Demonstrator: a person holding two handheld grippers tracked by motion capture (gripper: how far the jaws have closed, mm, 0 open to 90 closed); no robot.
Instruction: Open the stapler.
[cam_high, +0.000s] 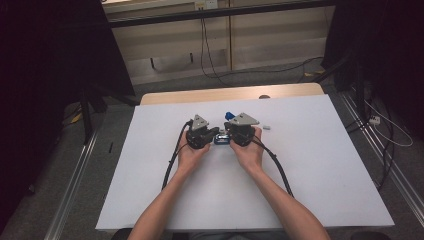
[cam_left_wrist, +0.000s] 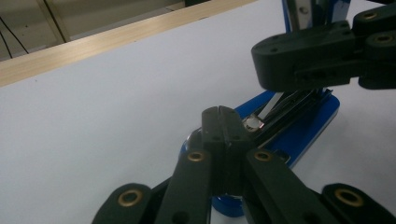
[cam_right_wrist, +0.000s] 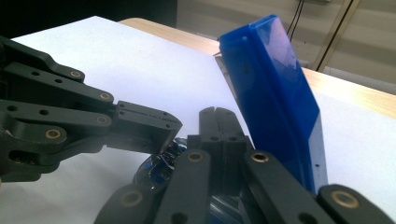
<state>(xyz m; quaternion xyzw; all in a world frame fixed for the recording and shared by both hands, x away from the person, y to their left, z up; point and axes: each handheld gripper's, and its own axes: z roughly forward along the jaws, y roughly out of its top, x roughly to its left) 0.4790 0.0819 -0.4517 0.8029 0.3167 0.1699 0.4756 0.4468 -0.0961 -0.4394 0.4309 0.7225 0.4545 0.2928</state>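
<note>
A blue stapler (cam_high: 221, 140) lies on the white table between my two grippers, swung open. Its blue lid (cam_right_wrist: 273, 88) stands tilted up, and its base (cam_left_wrist: 306, 128) with the metal staple channel (cam_left_wrist: 280, 103) lies flat. My left gripper (cam_left_wrist: 223, 112) is shut with nothing between its jaws, and its tips sit over the near end of the base. My right gripper (cam_right_wrist: 218, 112) is also shut and empty, just beside the raised lid. In the high view the left gripper (cam_high: 215, 133) and right gripper (cam_high: 229, 136) point toward each other over the stapler.
A small white piece (cam_high: 266, 127) lies on the table to the right of the right gripper. The wooden table edge (cam_high: 230, 93) runs along the far side. Cables (cam_high: 172, 160) trail from both grippers toward the person.
</note>
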